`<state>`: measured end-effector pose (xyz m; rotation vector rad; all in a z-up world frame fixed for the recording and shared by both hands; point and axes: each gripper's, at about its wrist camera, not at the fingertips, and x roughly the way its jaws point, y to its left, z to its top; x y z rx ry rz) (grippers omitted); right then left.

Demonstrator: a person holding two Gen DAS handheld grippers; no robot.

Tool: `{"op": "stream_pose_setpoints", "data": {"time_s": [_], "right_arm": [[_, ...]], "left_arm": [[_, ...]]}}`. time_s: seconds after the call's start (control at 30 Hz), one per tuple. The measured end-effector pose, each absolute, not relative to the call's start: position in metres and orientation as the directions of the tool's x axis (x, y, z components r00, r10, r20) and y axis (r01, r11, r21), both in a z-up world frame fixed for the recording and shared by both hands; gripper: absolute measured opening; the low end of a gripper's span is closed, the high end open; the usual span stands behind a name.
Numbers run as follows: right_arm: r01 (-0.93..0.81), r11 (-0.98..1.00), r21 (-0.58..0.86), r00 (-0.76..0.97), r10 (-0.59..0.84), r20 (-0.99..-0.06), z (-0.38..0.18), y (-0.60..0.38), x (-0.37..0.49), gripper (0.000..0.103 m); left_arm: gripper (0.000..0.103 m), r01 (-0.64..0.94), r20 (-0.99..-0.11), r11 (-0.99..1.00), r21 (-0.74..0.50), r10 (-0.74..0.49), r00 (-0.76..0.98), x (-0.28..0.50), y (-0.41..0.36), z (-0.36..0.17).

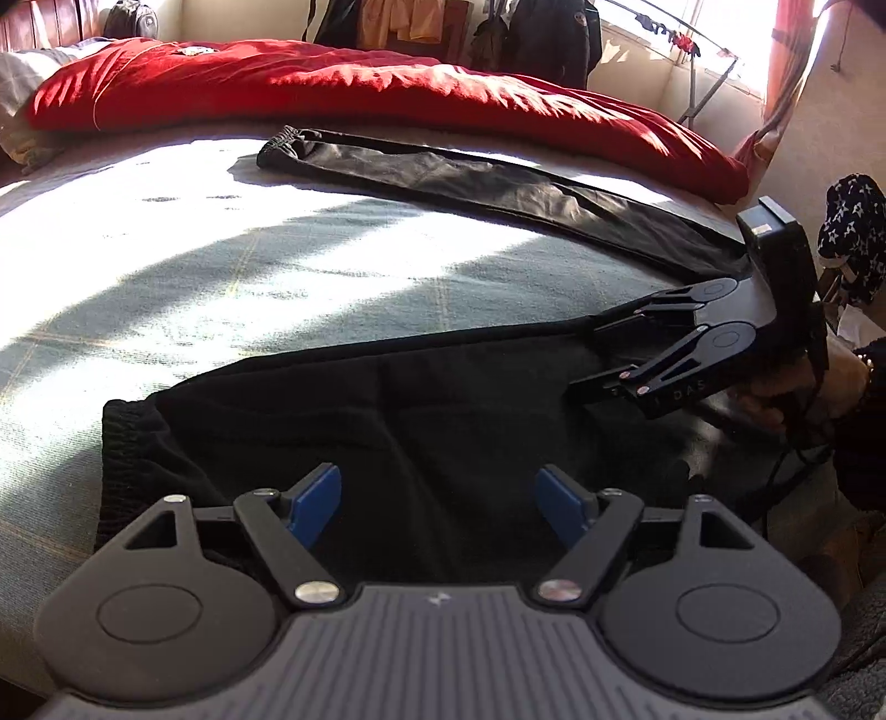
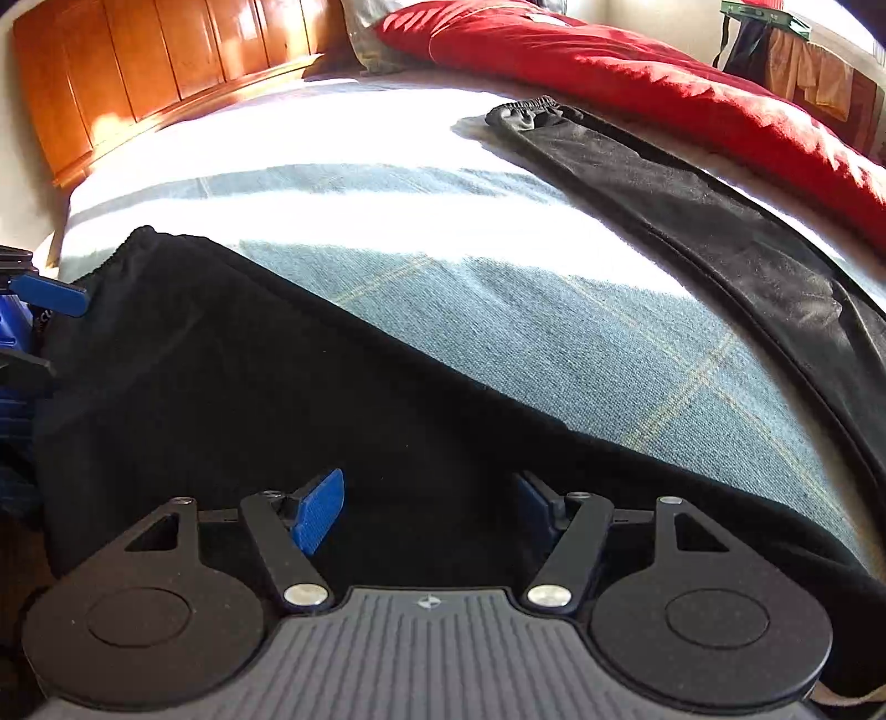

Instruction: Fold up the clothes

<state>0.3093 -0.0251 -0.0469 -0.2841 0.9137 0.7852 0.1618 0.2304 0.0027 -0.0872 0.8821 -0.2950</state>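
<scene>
A pair of black trousers lies spread on the bed. Its near leg (image 1: 387,399) (image 2: 249,360) runs across in front of me, with a ribbed cuff (image 1: 127,443) at the left end. The far leg (image 1: 498,188) (image 2: 692,210) stretches toward an elastic cuff (image 1: 282,141). My left gripper (image 1: 437,501) hovers open over the near leg close to the ribbed cuff, with nothing between its blue pads (image 1: 318,504). My right gripper (image 2: 432,504) (image 1: 584,357) is open over the same leg further right, and its pads hold nothing. One blue pad of the left gripper (image 2: 50,296) shows at the edge of the right wrist view.
The bed has a pale blue checked cover (image 1: 221,266) in patches of sun. A red blanket (image 1: 332,83) lies along the far side. A wooden headboard (image 2: 138,83) stands at the left end. Hanging clothes (image 1: 526,33), a drying rack (image 1: 692,83) and a star-patterned cloth (image 1: 853,232) lie beyond the bed.
</scene>
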Motion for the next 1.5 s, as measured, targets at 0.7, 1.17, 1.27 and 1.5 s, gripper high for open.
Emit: {"op": "stream_pose_setpoints", "data": {"time_s": [0.7, 1.17, 1.27, 1.5], "right_arm": [[-0.591, 0.791, 0.156, 0.456, 0.487, -0.745, 0.032, -0.098, 0.316, 0.096], [-0.519, 0.796, 0.311, 0.407, 0.55, -0.729, -0.043, -0.155, 0.339, 0.103], [-0.514, 0.787, 0.341, 0.386, 0.567, -0.727, -0.04, -0.155, 0.349, 0.103], [-0.512, 0.736, 0.442, 0.319, 0.641, -0.698, -0.033, -0.166, 0.34, 0.103]], "left_arm": [[0.079, 0.354, -0.755, 0.832, -0.427, -0.543, 0.367, 0.253, 0.164, -0.004], [0.079, 0.098, -0.858, 0.993, -0.068, -0.108, 0.502, 0.201, 0.113, -0.011], [0.079, -0.073, -0.85, 0.997, -0.035, 0.009, 0.526, 0.176, 0.133, -0.001], [0.079, -0.263, -0.831, 0.954, -0.143, 0.028, 0.555, 0.131, 0.15, -0.018]]}}
